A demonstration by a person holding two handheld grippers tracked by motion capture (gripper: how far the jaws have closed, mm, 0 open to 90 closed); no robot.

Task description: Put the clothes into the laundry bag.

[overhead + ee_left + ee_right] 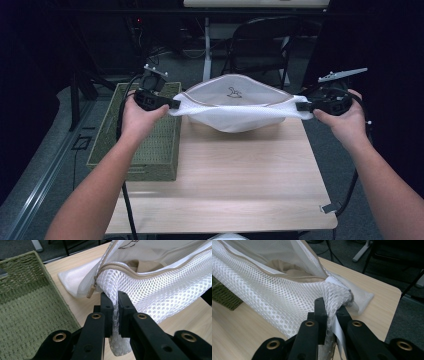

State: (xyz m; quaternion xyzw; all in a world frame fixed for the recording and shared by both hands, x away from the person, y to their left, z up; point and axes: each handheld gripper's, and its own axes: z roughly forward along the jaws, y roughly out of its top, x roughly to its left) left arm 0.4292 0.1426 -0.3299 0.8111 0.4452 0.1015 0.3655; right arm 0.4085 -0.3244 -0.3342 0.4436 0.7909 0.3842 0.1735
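Observation:
A white mesh laundry bag (235, 107) with a beige zipper and a small printed logo hangs stretched above the far part of the wooden table (235, 175), its mouth open. My left gripper (172, 104) is shut on the bag's left end; in the left gripper view the mesh (150, 287) is pinched between the jaws of the left gripper (114, 300), beside the zipper pull (90, 292). My right gripper (301, 106) is shut on the right end, where the bunched mesh (274, 300) and a white tag sit between the jaws of the right gripper (332, 305).
A green woven basket (150, 140) stands at the table's left edge, its empty inside (27, 315) close under the left gripper. A dark folding chair (265, 40) and a desk leg stand behind the table. The near part of the tabletop is bare wood.

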